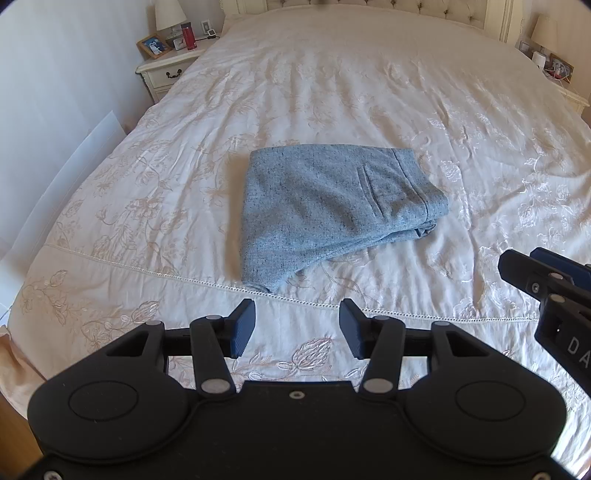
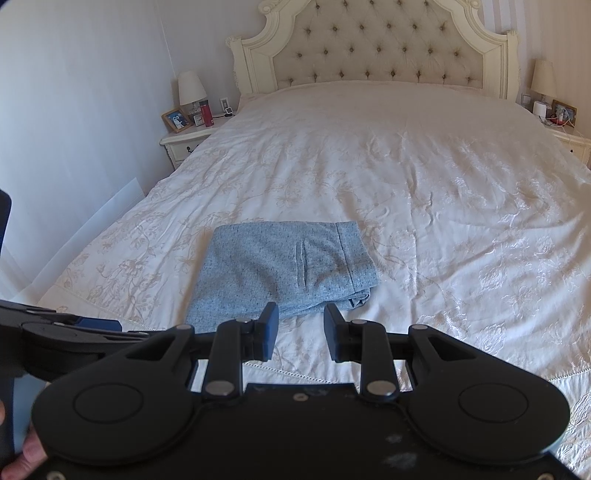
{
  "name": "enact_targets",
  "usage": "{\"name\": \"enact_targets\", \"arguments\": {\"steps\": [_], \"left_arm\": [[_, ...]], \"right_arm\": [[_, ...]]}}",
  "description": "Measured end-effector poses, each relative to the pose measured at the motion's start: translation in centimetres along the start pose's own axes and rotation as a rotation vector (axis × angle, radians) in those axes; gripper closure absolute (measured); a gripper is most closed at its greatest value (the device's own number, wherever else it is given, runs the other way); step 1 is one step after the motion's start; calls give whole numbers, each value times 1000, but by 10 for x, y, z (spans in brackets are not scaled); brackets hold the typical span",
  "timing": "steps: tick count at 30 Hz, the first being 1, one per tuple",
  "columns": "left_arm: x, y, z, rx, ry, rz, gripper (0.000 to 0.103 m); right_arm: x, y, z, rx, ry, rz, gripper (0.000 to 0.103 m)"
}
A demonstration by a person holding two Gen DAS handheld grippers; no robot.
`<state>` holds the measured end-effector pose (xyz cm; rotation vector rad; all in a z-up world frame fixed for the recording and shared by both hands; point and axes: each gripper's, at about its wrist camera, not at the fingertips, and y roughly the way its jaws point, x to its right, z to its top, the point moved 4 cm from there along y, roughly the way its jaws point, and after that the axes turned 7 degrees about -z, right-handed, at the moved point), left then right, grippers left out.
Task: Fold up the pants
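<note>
Bed: The cream embroidered bedspread (image 1: 332, 92) fills nearly the whole frame in both views, lightly rumpled, with a lace seam running across the lower part.
Headboard: A tufted headboard (image 2: 376, 48) closes the top centre of the right wrist view.
Pants: The blue-grey pants (image 1: 332, 206) lie at the centre of the left wrist view as a compact stack, waistband on the right, layered edges showing at the lower right. In the right wrist view they sit left of centre, just above your jaws.
Progress: By the look of it, your folding is done or nearly so; at most the loose lower-right corner wants a tidy.
Left gripper: Your left gripper (image 1: 297, 328), bottom centre of its view, stands with jaws parted and nothing between them, clear of the cloth.
Right gripper: Your right gripper (image 2: 301, 334) hangs bottom centre of its own view, jaws also apart and empty, near the stack's closest edge; whether it touches the cloth you cannot tell from here.
Nightstands: One nightstand (image 1: 166, 70) at upper left carries a lamp, a framed photo and a red bottle (image 1: 189, 36); another sits at upper right with a lamp.
Obstructions: Nothing stands between you and the pants.
</note>
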<state>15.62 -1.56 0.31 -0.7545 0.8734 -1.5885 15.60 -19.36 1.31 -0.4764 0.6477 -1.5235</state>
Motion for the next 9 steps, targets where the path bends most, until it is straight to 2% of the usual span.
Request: {"name": "enact_targets", "arguments": {"steps": [9], "left_arm": [[4, 1, 0, 5, 27, 14, 46]], "right_arm": [[1, 2, -1, -3, 3, 5, 74]]}}
